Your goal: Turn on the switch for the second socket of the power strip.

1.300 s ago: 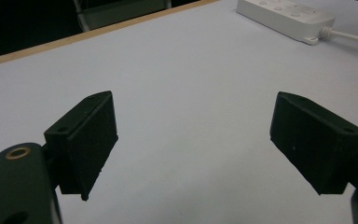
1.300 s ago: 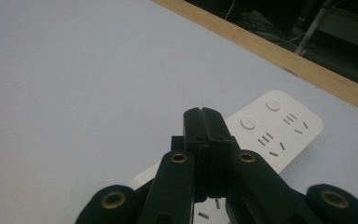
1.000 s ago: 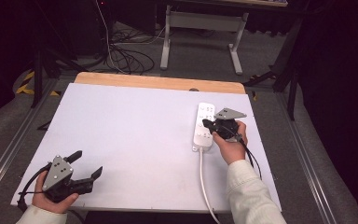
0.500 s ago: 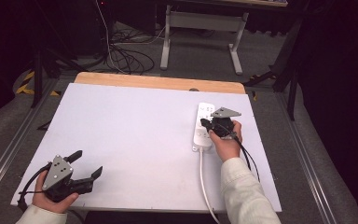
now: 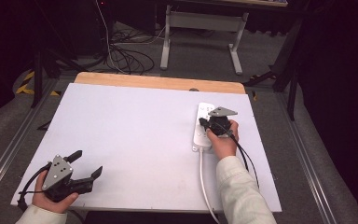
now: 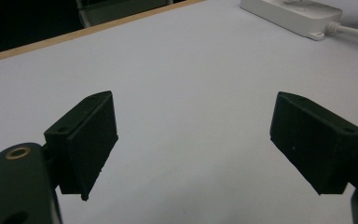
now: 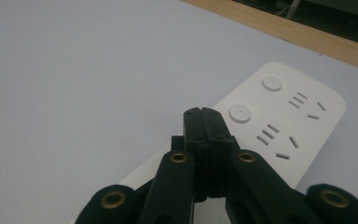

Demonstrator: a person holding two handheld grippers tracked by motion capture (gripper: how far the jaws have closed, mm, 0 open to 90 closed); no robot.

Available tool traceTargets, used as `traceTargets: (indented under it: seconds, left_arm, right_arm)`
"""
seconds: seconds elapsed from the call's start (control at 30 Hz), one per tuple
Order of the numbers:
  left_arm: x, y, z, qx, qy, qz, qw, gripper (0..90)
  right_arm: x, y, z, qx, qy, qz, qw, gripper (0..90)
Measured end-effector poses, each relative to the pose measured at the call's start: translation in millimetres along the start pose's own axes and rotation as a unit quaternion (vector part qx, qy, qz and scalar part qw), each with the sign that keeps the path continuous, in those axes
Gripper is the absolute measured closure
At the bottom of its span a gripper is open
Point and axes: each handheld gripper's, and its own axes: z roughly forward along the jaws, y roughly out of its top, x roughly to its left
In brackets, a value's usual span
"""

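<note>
A white power strip (image 5: 204, 122) lies on the right side of the white table top (image 5: 135, 135), its cord (image 5: 204, 179) running toward the near edge. My right gripper (image 5: 204, 123) is over the strip with both jaws pressed together, nothing between them. In the right gripper view the shut jaws (image 7: 204, 116) hover just short of a round button (image 7: 240, 113) on the power strip (image 7: 303, 126). My left gripper (image 5: 87, 164) rests at the near left corner, jaws wide apart and empty. The left gripper view shows its open gripper (image 6: 193, 140) over bare table, with the power strip (image 6: 291, 14) far off.
A wooden strip (image 5: 158, 82) borders the table's far edge. Beyond it stand a metal frame (image 5: 200, 32) and loose cables (image 5: 126, 56) on the grey floor. Metal rails (image 5: 9, 149) run along both sides of the table.
My right gripper has moved down and slightly nearer over the power strip, jaws still shut. The left hand has stayed put.
</note>
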Motion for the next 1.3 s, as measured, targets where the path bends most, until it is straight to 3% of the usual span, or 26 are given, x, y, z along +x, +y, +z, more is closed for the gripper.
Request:
traceTargets:
  seconds: [0.23, 0.53, 0.8, 1.0, 1.3]
  left_arm:
    - [0.0, 0.1, -0.1, 0.000, 0.000, 0.000, 1.0000, 15.4]
    - [-0.2, 0.1, 0.1, 0.001, -0.001, 0.000, 1.0000, 15.4]
    - [-0.3, 0.2, 0.2, 0.002, -0.001, 0.002, 1.0000, 15.4]
    - [-0.4, 0.4, 0.1, 0.003, -0.002, 0.004, 1.0000, 15.4]
    - [-0.2, 0.3, 0.1, 0.003, -0.002, 0.002, 1.0000, 15.4]
  right_arm:
    - [-0.1, -1.6, 2.9, 0.006, -0.004, 0.000, 1.0000, 90.0]
    - [1.6, -1.7, 4.1, 0.008, -0.014, -0.017, 0.9997, 90.0]
    - [1.7, -1.2, 4.3, 0.015, -0.011, -0.013, 0.9997, 90.0]
    - [5.0, -0.4, 5.6, 0.021, -0.023, -0.032, 0.9990, 90.0]
    - [5.1, -1.6, 6.3, 0.020, -0.022, -0.017, 0.9994, 90.0]
